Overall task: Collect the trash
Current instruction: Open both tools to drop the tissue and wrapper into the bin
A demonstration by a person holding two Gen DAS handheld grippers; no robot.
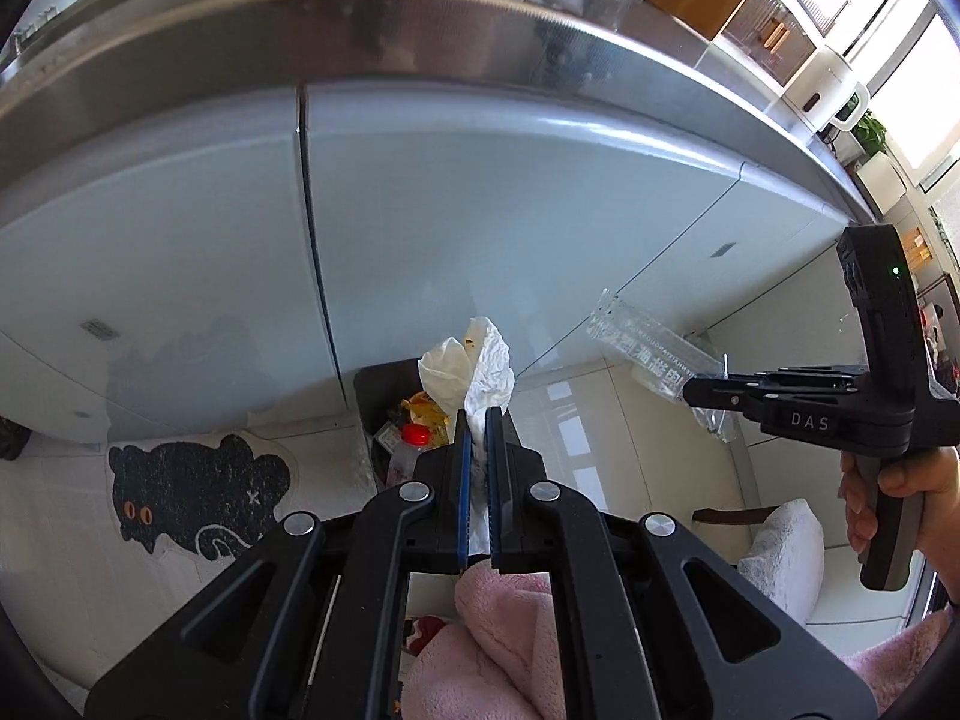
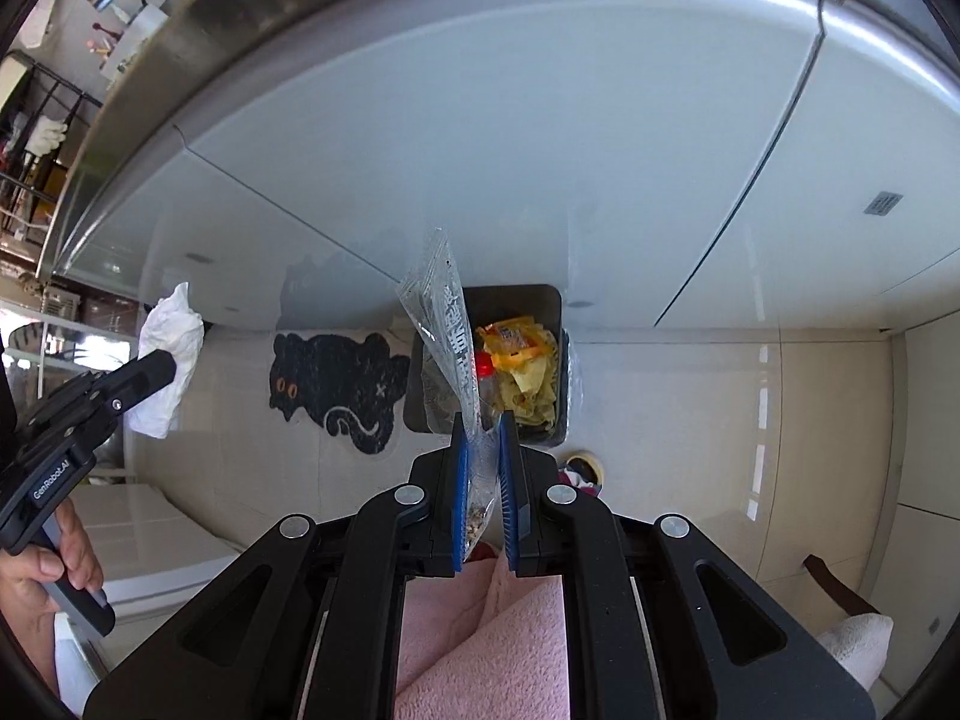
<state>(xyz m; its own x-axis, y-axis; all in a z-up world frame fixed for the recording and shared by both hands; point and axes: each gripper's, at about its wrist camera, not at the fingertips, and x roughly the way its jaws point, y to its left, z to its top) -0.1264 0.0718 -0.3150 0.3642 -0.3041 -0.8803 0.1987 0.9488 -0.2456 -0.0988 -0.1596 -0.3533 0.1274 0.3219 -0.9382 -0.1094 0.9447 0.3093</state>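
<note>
Two pieces of trash are in our grippers: the left gripper [image 1: 477,420] is clamped on a tissue [image 1: 480,363], the right gripper [image 2: 483,426] on a clear wrapper [image 2: 444,312]. Both hang above the bin [image 2: 552,300] on the floor. We should bring each one over the opening, then part the fingers, tissue first.

bin [image 1: 367,384]: front rim hidden behind left gripper [image 1: 477,420] | wrapper [image 2: 447,324] print too blurred to read | chair [image 2: 837,591] cut off at edge
</note>
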